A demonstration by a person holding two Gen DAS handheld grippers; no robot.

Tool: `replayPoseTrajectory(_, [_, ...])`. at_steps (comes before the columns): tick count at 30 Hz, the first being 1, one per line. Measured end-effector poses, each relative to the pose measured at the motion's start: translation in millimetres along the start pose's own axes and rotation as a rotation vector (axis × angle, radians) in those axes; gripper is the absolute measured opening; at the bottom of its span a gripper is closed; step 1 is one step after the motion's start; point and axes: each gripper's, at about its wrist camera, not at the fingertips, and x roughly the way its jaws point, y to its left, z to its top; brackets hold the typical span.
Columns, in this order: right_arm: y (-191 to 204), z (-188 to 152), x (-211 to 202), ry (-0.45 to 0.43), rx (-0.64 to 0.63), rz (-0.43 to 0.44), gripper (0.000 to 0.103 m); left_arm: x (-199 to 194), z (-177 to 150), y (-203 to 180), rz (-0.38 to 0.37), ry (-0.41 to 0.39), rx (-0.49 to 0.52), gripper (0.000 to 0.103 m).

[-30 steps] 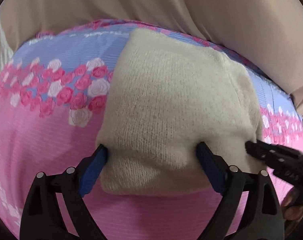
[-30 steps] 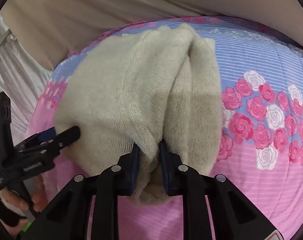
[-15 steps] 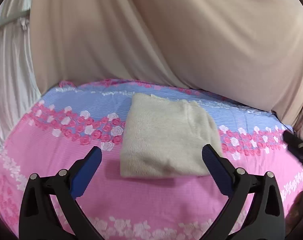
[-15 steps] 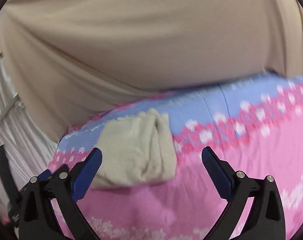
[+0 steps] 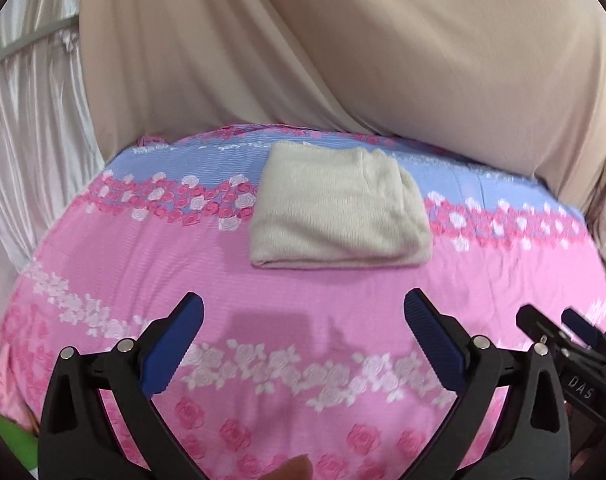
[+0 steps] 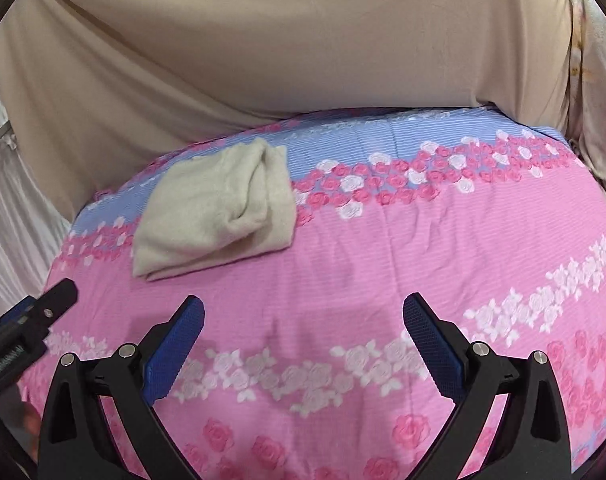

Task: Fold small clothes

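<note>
A cream knitted garment [image 5: 337, 206] lies folded into a compact rectangle on the pink and blue rose-print bedspread [image 5: 303, 312]. It also shows in the right wrist view [image 6: 217, 208], at the far left of the bed. My left gripper [image 5: 303, 320] is open and empty, held back from the garment's near edge. My right gripper [image 6: 303, 320] is open and empty, nearer than the garment and to its right. The right gripper's tip shows at the lower right of the left wrist view [image 5: 559, 336]. The left gripper's tip shows at the left edge of the right wrist view [image 6: 43, 312].
A beige draped cloth [image 5: 383, 48] hangs behind the bed. White pleated curtains [image 5: 27, 128] hang at the left. The bedspread [image 6: 423, 248] stretches wide to the right of the garment.
My right gripper let go of the garment's fold and opened. Both grippers pulled back and up from the garment, which now lies folded and farther away.
</note>
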Motion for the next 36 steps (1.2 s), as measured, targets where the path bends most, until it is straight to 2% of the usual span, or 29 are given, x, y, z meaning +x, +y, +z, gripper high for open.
replayPoseTrajectory(7, [21,-19,-15,-0.032,-0.050,-0.027,0.098,-11,-20,-2,0.002,0.030,0.008,0.098])
replayPoseTrajectory(11, [23,-24,-18,-0.014,-0.051,-0.017,0.098,-19,-27,3,0.027,0.019,-0.005,0.098])
replayPoseTrajectory(17, [30,-33,-25,-0.006,-0.075,-0.009,0.098,-19,-36,9,0.031,0.060,-0.040,0.098])
replayPoseTrajectory(36, [30,-37,-33,-0.007,-0.073,-0.017,0.098,-25,-39,3,0.034,0.042,-0.041,0.098])
